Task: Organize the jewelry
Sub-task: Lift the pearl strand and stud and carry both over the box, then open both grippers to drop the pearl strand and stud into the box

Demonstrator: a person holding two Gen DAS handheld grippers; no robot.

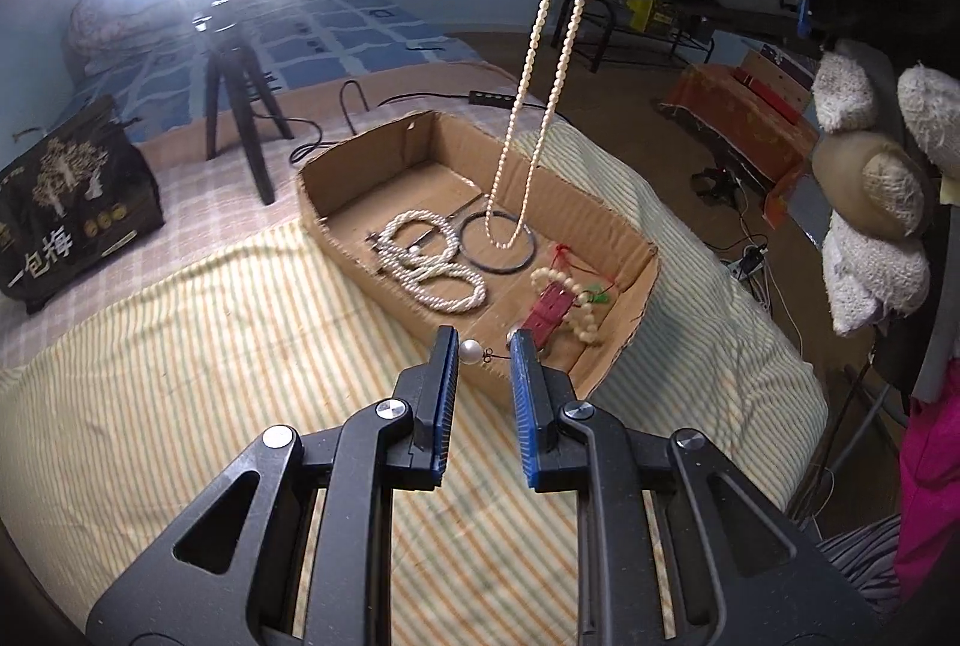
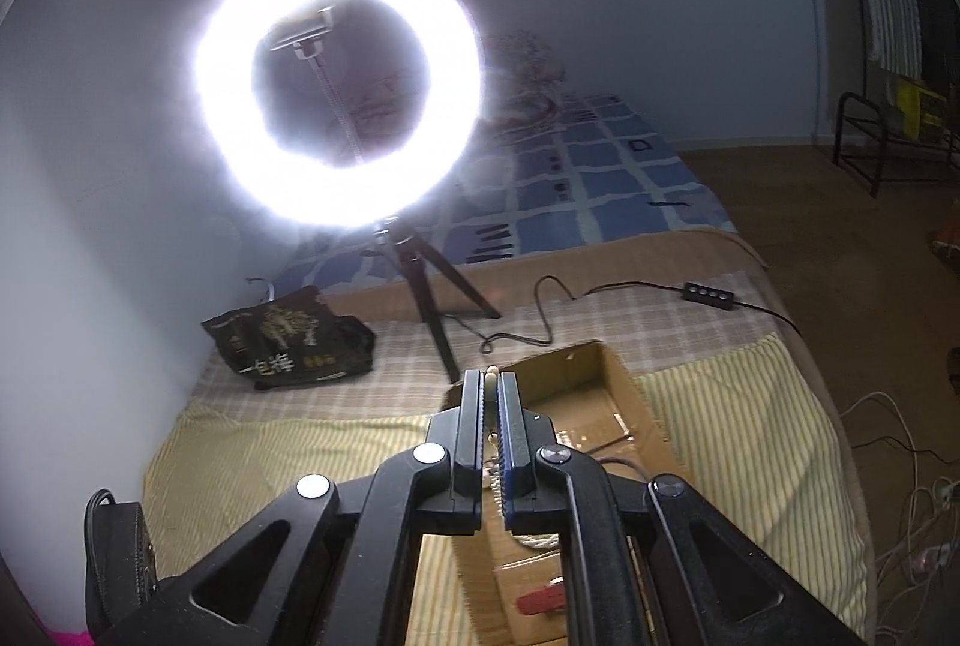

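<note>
- Left claw point(image 1: 485, 352), lowest and nearest in the left wrist view, is clamped on a pearl earring point(image 1: 471, 351): the pearl sits against the left pad and its thin post runs across to the right pad.
- Handling, as I judge it: the earring is tiny, hard, smooth and light, so it could slip or flick away. The hold across pearl and post looks sound, and it wants lowering, not dropping.
- Right claw point(image 2: 491, 382) is closed on the top of a bead strand point(image 1: 528, 118). In the right wrist view only a bead or two peeks above the pads.
- Seen from the left wrist view, the strand hangs as a long doubled loop from the upper right of the frame, its lowest bend over the box point(image 1: 618, 226) at mid-frame.
- That strand is limp, will swing, and may tangle with the pieces below. Gripping near one end, as here, looks right.
- Inside the box, left to right: a coiled pearl rope point(image 1: 432, 262), a dark ring point(image 1: 498, 247), a red piece point(image 1: 549, 313) with a beaded bracelet point(image 1: 579, 307) over it.
- Everything rests on a bed: a yellow striped cover point(image 1: 180, 376), soft and uneven, over a checked sheet.
- Around it, left to right in the left wrist view: a black bag point(image 1: 72, 202), a ring light point(image 2: 336, 85) on a tripod, a blue quilt, and cluttered brown floor at right.
</note>
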